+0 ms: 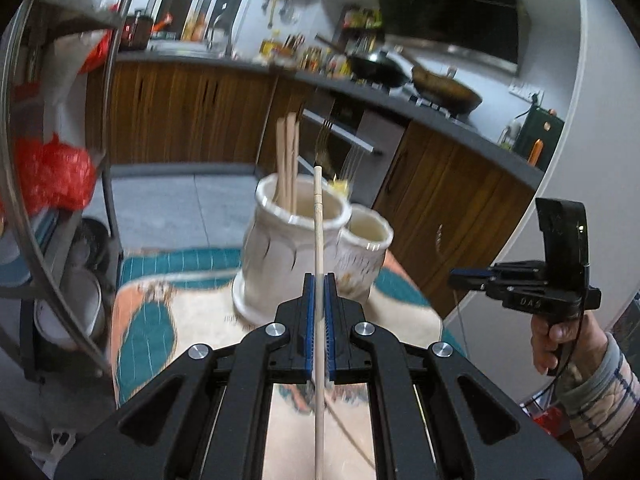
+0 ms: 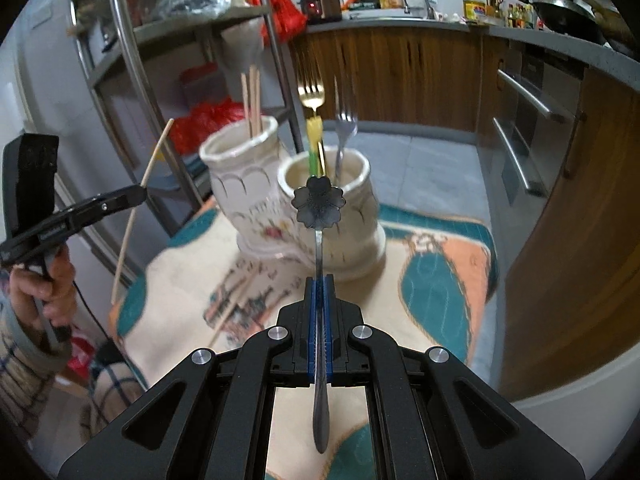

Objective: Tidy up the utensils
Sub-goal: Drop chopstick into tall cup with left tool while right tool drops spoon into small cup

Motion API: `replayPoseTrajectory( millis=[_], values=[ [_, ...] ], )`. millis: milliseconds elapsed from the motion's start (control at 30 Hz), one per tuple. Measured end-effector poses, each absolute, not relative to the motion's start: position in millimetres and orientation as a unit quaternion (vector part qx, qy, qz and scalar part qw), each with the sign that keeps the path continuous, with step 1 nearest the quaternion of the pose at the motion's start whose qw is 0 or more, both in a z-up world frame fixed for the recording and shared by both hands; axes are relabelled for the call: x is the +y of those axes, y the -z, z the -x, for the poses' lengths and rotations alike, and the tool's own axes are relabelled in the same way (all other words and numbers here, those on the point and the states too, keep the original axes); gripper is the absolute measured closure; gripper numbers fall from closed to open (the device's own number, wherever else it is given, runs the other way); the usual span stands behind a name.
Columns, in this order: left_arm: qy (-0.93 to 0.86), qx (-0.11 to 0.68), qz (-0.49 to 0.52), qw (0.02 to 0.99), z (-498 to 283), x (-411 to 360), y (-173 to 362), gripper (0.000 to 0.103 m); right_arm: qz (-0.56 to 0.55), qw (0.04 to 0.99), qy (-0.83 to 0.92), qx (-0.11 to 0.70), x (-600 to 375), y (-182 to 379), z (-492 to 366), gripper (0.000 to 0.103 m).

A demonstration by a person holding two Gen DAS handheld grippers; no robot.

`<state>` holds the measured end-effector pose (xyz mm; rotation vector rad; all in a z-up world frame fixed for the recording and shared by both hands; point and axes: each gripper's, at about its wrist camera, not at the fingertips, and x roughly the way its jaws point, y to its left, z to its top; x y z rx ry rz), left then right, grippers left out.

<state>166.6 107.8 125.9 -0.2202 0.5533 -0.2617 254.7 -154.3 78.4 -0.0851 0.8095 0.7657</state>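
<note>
My left tongs [image 1: 319, 280] pinch one chopstick [image 1: 318, 248] at mid-frame; my right tongs [image 2: 319, 280] clamp a flower-headed spoon [image 2: 318, 202]. The taller jar [image 2: 240, 168] already holds chopsticks and the shorter jar [image 2: 352, 208] forks, so by my reckoning these two pieces, plus a stick that seems to lie on the cloth [image 2: 440, 272], remain.

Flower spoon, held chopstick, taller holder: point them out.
flower spoon [image 2: 318, 203], right wrist view, on its flower-shaped bowl.
held chopstick [image 1: 318, 236], left wrist view, mid-shaft above the jaws.
taller holder [image 2: 234, 178], right wrist view, on its outer wall.
</note>
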Motion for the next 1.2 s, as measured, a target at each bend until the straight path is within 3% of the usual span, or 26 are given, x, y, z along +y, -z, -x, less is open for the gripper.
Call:
replayPoseTrajectory(
  millis=[867,1200],
  values=[
    [0.082,0.112,0.139,0.98,-243,102,-191,0.099,-0.078,0.889,-0.38,0.245,-133,-142,-313,0.099],
    [0.055,0.069,0.132,0.987,-274,99,-180,0.099,-0.068,0.914,-0.347,0.199,-106,-132,-335,0.099]
  ],
)
